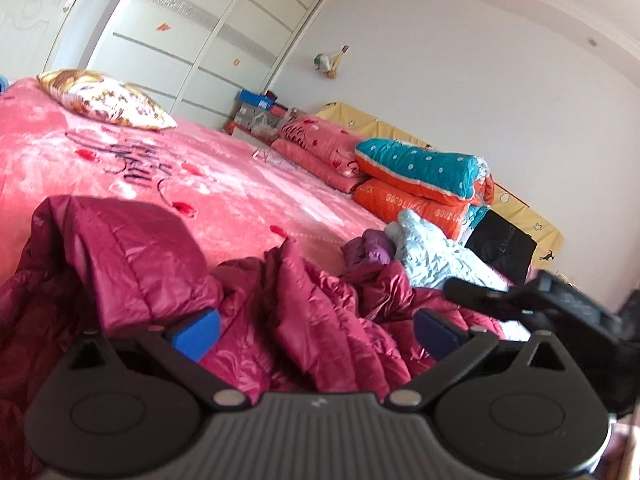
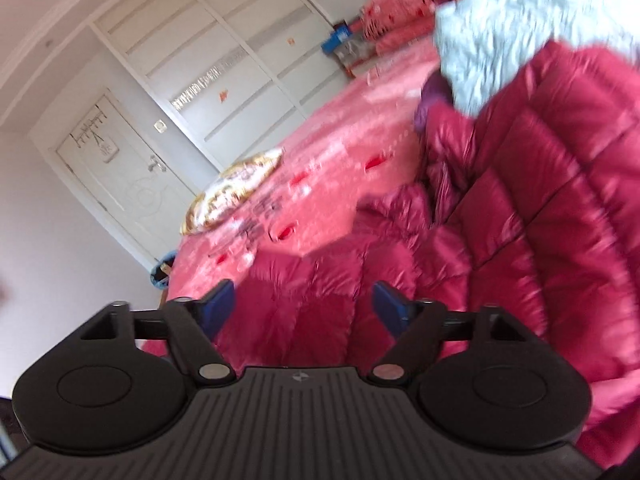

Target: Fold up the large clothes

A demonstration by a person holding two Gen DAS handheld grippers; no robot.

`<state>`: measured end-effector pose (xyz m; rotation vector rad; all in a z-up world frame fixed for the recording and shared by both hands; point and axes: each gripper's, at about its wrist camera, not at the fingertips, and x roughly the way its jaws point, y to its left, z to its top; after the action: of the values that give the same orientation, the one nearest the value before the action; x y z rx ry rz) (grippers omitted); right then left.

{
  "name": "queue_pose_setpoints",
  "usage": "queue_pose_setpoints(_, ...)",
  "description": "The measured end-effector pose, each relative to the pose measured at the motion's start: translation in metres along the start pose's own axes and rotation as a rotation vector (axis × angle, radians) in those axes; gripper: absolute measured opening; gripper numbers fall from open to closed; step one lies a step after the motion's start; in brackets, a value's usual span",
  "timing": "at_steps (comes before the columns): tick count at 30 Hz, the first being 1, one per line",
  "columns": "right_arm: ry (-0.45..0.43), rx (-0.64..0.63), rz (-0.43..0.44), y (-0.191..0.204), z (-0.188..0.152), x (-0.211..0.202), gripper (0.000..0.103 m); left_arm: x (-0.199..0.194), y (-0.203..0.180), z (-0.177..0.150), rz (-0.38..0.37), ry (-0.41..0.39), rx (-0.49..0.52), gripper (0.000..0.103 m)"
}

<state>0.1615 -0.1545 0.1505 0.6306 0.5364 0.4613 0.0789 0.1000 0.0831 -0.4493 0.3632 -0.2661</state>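
maroon jacket [image 1: 280,304] lies crumpled on pink bed [image 1: 240,184].

Both wrist views look low and close across the maroon jacket [image 1: 304,312] toward the wardrobe [image 2: 224,56].

The jacket [image 1: 304,312] lies on the bed [image 1: 240,184], quilts [image 1: 420,184] stacked behind.

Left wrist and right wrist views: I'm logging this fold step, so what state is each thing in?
Magenta puffer jacket: crumpled, unfolded on the bed.
Left hand-held gripper: open, jacket fabric between its fingers, not pinched.
Right hand-held gripper: open, over the jacket, holding nothing.
Light blue garment: bunched up beside the jacket.
Orange and teal quilts: folded, stacked.
Patterned pillow: lying flat on the bed.
Wardrobe doors: closed.
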Motion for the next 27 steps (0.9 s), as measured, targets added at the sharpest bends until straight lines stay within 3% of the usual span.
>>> queue_pose_setpoints(2,-0.051,-0.004,-0.019,-0.004,0.003,-0.023,0.1,0.0,-0.005,0.0,-0.021,-0.013,0.018,0.102)
queue_pose_setpoints(6,-0.175,-0.017,-0.23,-0.031,0.014,-0.063,0.1,0.004,-0.017,-0.001,-0.089,-0.039,0.078,0.102)
queue_pose_setpoints(10,-0.263,0.063,-0.406,-0.082,0.032,-0.095,0.1,0.013,-0.031,-0.005,-0.157,-0.051,0.142,0.102)
queue_pose_setpoints(13,-0.285,0.11,-0.501,-0.119,0.041,-0.107,0.1,0.031,-0.037,-0.011,-0.19,0.01,0.163,0.102)
queue_pose_setpoints(16,-0.272,0.127,-0.588,-0.148,0.047,-0.108,0.1,0.052,-0.034,-0.018,-0.144,0.081,0.149,0.102)
queue_pose_setpoints(21,-0.208,0.125,-0.578,-0.169,0.047,-0.097,0.1,0.073,-0.023,-0.029,-0.009,0.189,0.139,0.102)
queue_pose_setpoints(25,-0.104,0.042,-0.453,-0.149,0.04,-0.085,0.1,0.076,-0.021,-0.037,0.021,0.209,0.16,0.102)
queue_pose_setpoints(27,-0.059,-0.04,-0.461,-0.138,0.031,-0.092,0.101,0.073,-0.023,-0.037,0.018,0.211,0.168,0.102)
